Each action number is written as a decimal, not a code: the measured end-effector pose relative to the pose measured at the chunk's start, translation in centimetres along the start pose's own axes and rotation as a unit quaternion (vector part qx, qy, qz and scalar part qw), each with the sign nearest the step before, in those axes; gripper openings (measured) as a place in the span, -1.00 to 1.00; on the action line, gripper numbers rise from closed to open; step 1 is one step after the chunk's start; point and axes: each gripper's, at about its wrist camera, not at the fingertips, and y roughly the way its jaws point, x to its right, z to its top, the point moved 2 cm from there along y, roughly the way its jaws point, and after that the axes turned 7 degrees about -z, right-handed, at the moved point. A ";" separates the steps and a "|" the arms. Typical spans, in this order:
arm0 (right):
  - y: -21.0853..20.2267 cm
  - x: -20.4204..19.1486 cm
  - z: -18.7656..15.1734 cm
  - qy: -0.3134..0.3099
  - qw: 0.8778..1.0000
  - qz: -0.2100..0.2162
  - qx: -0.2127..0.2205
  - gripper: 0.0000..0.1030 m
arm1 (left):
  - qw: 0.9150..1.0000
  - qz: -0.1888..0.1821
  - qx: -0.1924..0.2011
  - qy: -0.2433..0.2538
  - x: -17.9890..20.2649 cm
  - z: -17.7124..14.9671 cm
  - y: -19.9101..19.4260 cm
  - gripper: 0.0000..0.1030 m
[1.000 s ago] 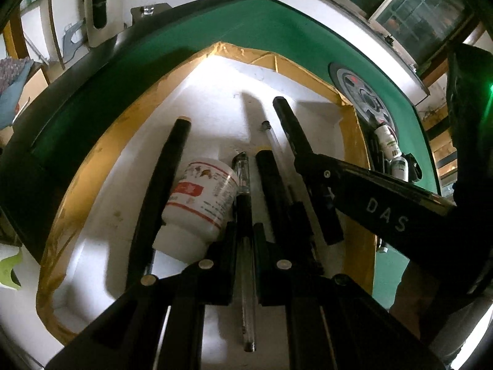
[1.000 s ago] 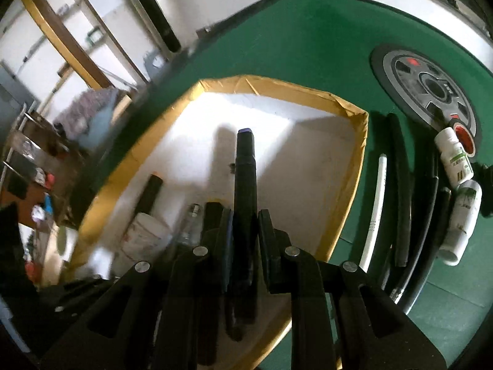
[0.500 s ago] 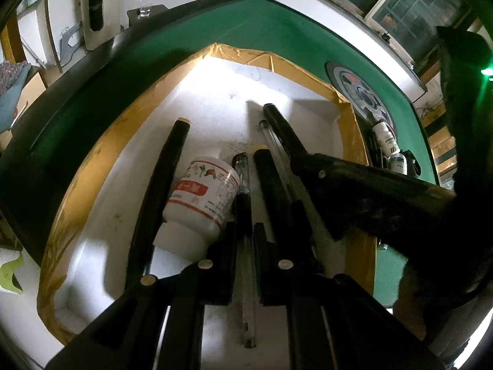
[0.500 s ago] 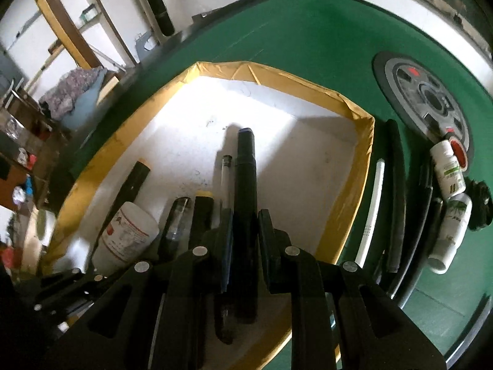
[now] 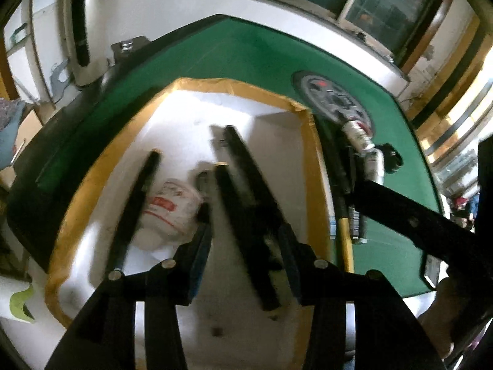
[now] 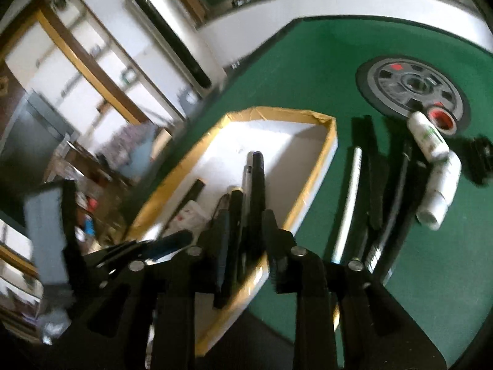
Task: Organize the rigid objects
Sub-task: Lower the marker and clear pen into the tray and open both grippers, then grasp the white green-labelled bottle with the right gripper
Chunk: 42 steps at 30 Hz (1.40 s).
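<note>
The left gripper (image 5: 246,240) stands with its jaws spread wide and nothing between them, above the white floor of the box (image 5: 317,185). The right gripper (image 6: 245,231) is likewise parted and holds nothing (a long black tube (image 6: 257,185) lies in the box beyond the gap, not pinched).

Inside the yellow-rimmed box, in the left wrist view, lie three black tubes: one by the left wall (image 5: 135,203), a short one in the middle (image 5: 243,231) and a longer one just right of it (image 5: 243,154). A white bottle with a red label (image 5: 168,212) lies on its side between the left tube and the middle one; this view is blurred, so finer detail cannot be told.

The box rests on a green table (image 6: 308,71). Right of the box, on the cloth, lie a thin white rod (image 6: 349,203) and several more dark tubes (image 6: 374,178) side by side. Further right are two white bottles (image 6: 428,137) on their sides, one touching the rim of a round grey disc (image 6: 409,86), with a red-ringed roll (image 6: 440,118) beside it.
</note>
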 end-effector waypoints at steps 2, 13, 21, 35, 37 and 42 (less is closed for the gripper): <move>-1.6 1.0 -0.9 0.020 1.000 0.003 0.019 0.02 | 1.000 -0.008 0.003 0.007 0.9 0.0 0.0 -0.11; -4.8 9.1 -3.1 0.118 0.991 -0.046 0.039 0.02 | 0.997 -0.048 -0.004 0.055 6.2 -0.5 0.6 -0.11; -4.0 12.9 -1.5 0.158 0.985 -0.066 0.033 0.01 | 0.996 -0.056 -0.004 0.074 7.4 -0.8 0.5 -0.10; 0.7 16.8 2.3 0.209 0.971 -0.118 -0.004 -0.12 | 0.994 -0.070 0.000 0.081 8.0 -0.6 0.6 -0.10; 1.6 17.1 2.5 0.213 0.970 -0.119 -0.015 -0.12 | 0.994 -0.072 0.000 0.084 8.2 -0.5 0.6 -0.10; 1.5 17.1 2.0 0.216 0.968 -0.125 -0.015 -0.34 | 0.993 -0.074 -0.002 0.091 8.9 -0.4 1.0 -0.10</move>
